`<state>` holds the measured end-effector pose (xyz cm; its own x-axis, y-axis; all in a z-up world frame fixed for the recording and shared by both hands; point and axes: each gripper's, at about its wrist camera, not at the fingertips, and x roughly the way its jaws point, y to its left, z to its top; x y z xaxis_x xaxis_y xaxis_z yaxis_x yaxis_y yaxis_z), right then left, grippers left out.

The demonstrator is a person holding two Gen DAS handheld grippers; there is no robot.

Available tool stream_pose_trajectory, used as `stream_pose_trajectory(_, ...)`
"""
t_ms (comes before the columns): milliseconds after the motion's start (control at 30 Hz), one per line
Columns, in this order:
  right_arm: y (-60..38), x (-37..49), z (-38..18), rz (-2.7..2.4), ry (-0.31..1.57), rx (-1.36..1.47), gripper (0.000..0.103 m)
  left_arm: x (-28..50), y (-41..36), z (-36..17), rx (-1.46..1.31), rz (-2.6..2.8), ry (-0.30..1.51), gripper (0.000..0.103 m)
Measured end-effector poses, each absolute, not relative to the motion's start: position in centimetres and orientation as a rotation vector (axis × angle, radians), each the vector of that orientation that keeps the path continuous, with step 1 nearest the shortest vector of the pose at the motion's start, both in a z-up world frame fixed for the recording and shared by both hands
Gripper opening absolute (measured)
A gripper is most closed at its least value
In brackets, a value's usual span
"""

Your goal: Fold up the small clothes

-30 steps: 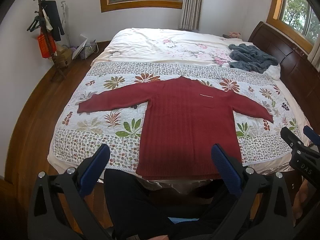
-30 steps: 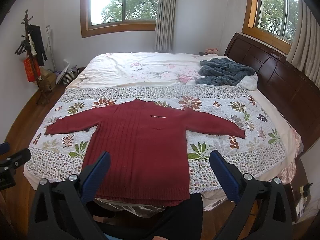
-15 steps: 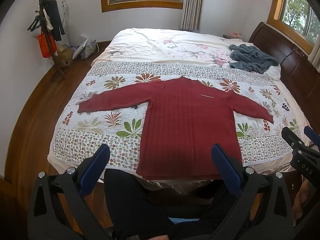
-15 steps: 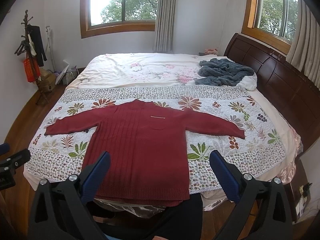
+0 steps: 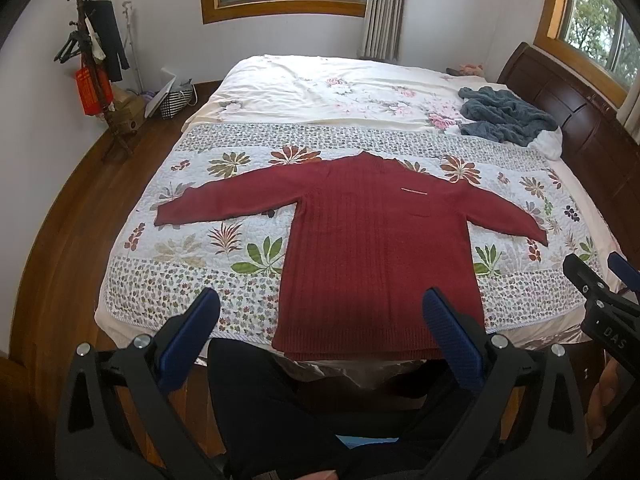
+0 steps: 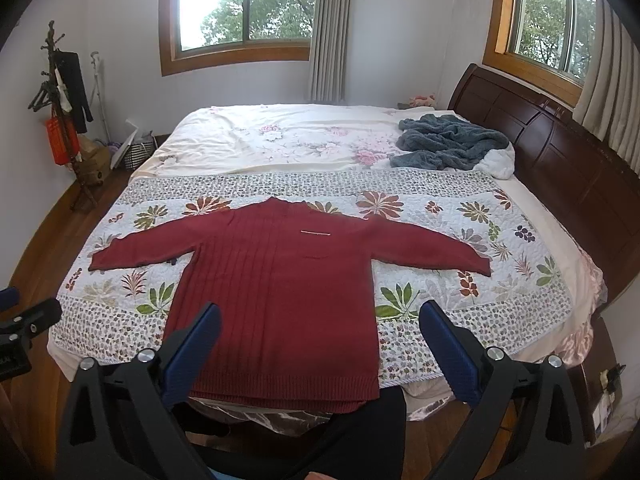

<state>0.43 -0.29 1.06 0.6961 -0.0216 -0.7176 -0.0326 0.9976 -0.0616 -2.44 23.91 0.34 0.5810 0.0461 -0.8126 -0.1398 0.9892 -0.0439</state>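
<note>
The red sweater (image 5: 376, 248) lies flat on the bed (image 5: 304, 92), unfolded; both claws, left claw (image 5: 324, 332) and right claw (image 6: 320, 340), are spread and empty. Next, I think, pinch one sleeve.

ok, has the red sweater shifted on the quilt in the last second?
No. The red sweater lies spread flat as before, its left cuff still beside the same leaf print on the floral quilt, hem at the bed's near edge.
</note>
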Motion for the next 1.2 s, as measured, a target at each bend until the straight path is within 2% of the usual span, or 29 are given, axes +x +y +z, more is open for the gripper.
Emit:
stream_pose_trajectory(433, -0.6, 1.3, 0.1, 0.003, 0.815, -0.078, 0.099, -1.4, 23.6, -0.6, -0.106, 0.103, 0.933, 0.100)
stream_pose_trajectory(600, -5.0, 5.1, -3.5, 0.056, 0.790, 0.015, 0.099, 1.7, 24.3, -4.4, -0.245, -0.126, 0.880, 0.100)
stream_pose_trajectory(700, -11.1, 8.9, -7.1, 0.036, 0.856, 0.186, 0.097, 3.8, 23.8, -6.6, -0.176, -0.088, 0.911, 0.100)
stream_pose_trajectory(767, -16.5, 11.2, -10.0, 0.021, 0.890, 0.355, 0.086, 5.0, 23.5, -7.9, -0.150, -0.068, 0.926, 0.100)
stream_pose_trajectory(800, -19.9, 12.6, -12.1, 0.001, 0.915, 0.461, 0.078, 5.6, 23.5, -8.5, -0.155, -0.067, 0.937, 0.100)
stream_pose_trajectory(833, -22.3, 13.3, -13.7, -0.017, 0.934, 0.532, 0.065, 6.3, 23.3, -9.2, -0.174, -0.078, 0.956, 0.100)
stream_pose_trajectory(900, -28.4, 15.0, -17.7, -0.038, 0.937, 0.746, 0.049, 7.3, 23.3, -10.2, -0.210, -0.095, 0.984, 0.100)
stream_pose_trajectory(933, -30.8, 15.6, -19.3, -0.053, 0.932, 0.829, 0.045, 7.7, 23.2, -10.5, -0.234, -0.115, 0.992, 0.100)
stream_pose_trajectory(1067, -40.5, 17.8, -26.0, -0.152, 0.861, 1.176, 0.043, 9.5, 22.6, -11.5, -0.304, -0.173, 1.001, 0.100)
stream_pose_trajectory(1200, -47.8, 19.8, -31.2, -0.242, 0.736, 1.402, 0.042, 11.6, 21.8, -12.6, -0.347, -0.178, 1.012, 0.100)
